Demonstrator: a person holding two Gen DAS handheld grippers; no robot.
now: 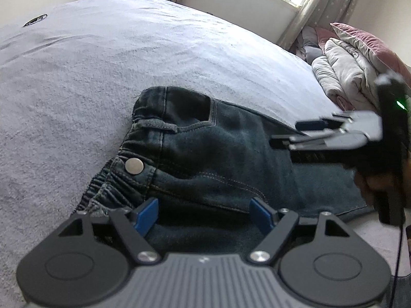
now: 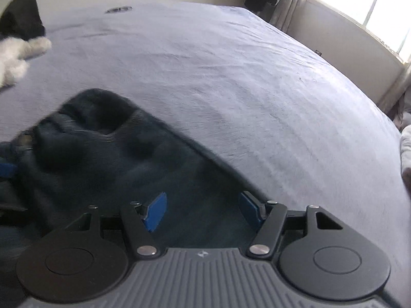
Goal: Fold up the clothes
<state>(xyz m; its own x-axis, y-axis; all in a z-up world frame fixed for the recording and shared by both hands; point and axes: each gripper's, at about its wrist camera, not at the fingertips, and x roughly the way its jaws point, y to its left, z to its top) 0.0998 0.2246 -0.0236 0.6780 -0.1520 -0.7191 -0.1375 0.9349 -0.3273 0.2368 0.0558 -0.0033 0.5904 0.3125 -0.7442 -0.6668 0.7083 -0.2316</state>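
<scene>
Nearest in the left wrist view, the left gripper (image 1: 204, 214) stands with its blue pads spread apart over the waist end of a small pair of dark denim jeans (image 1: 205, 154), nothing pinched between them. The jeans lie flat on the lilac bed sheet (image 1: 128, 64), waistband toward the left of that view, legs running off to the right.

Denim like this should handle as soft but with some body: heavier than a T-shirt, not slippery, nothing fragile. The elastic waistband (image 1: 110, 187) is gathered and thick, and the seams by the metal button (image 1: 134, 166) and belt loop (image 1: 159, 126) are stiff ridges, so the waistband edge and the leg hems look like the firmest places to pinch; a grip in mid-leg would likely catch only the top layer.

Farther right, the right gripper (image 1: 285, 133) hangs above the legs, blurred. In its own view the right gripper (image 2: 203, 211) is also spread, empty, over the dark cloth (image 2: 128, 159).

The left view alone gives sharp stitching and the folded bedding and pink cushion (image 1: 372, 43) beyond the bed. The right view alone shows what may be a fluffy white toy (image 2: 18, 54) at far left, though blur leaves that unsure.
</scene>
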